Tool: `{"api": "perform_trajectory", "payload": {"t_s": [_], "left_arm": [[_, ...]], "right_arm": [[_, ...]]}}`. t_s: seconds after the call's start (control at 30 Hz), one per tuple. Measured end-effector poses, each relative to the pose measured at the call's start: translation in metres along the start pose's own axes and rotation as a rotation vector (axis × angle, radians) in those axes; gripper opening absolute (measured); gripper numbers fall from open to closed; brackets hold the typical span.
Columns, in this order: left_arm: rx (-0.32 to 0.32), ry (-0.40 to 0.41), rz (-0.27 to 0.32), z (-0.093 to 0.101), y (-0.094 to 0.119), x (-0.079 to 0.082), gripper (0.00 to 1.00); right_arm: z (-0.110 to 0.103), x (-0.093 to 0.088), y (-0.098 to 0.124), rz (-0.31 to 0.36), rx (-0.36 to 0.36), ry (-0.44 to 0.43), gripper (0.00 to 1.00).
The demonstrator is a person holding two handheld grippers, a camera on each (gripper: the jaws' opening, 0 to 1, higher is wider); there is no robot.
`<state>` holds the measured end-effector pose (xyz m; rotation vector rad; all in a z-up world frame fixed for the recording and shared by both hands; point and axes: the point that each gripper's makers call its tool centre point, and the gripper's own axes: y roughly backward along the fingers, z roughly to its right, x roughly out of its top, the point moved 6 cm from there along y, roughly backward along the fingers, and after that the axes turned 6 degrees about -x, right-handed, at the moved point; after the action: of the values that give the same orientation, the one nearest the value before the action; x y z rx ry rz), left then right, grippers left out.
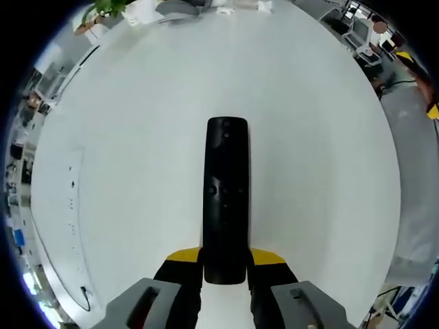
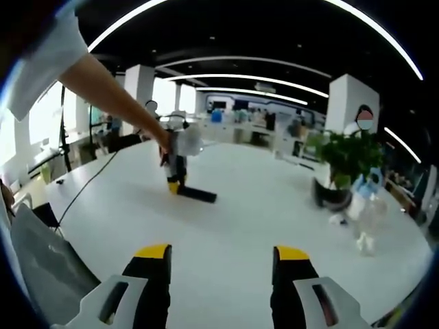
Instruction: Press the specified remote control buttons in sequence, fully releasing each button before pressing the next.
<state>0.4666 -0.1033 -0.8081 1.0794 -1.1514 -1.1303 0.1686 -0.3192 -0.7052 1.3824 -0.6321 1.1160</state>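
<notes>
My left gripper (image 1: 225,269) clamps the near end of the black remote (image 1: 226,192), which lies flat on the white table (image 1: 137,137) pointing away. My right gripper (image 2: 221,274) hangs wide open, holding nothing, well back from the remote (image 2: 197,195). Around them is bare tabletop; a potted plant (image 2: 346,164) and bottle (image 2: 367,212) stand near the far edge of the office table.

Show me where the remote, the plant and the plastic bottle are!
remote (image 1: 226,199): left gripper view, middle of its black body.
plant (image 2: 350,156): right gripper view, its green leaves.
plastic bottle (image 2: 367,212): right gripper view, its clear body.
</notes>
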Motion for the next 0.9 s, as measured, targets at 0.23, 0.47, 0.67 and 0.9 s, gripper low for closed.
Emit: {"api": "perform_trajectory", "payload": {"t_s": [0.23, 0.47, 0.67, 0.9], "left_arm": [[0.081, 0.084, 0.0, 0.001, 0.001, -0.001, 0.29], [0.208, 0.151, 0.026, 0.01, 0.003, -0.003, 0.29], [0.364, 0.189, 0.076, 0.015, 0.006, -0.008, 0.36], [0.493, 0.336, 0.179, 0.023, 0.009, -0.019, 0.42]], "right_arm": [[-0.001, 0.0, 0.0, -0.004, 0.005, 0.008, 0.58], [0.001, 0.002, 0.001, 0.015, 0.001, -0.009, 0.59], [0.002, 0.004, 0.003, 0.032, 0.001, -0.021, 0.59], [0.004, 0.006, 0.004, 0.053, -0.008, -0.03, 0.59]]}}
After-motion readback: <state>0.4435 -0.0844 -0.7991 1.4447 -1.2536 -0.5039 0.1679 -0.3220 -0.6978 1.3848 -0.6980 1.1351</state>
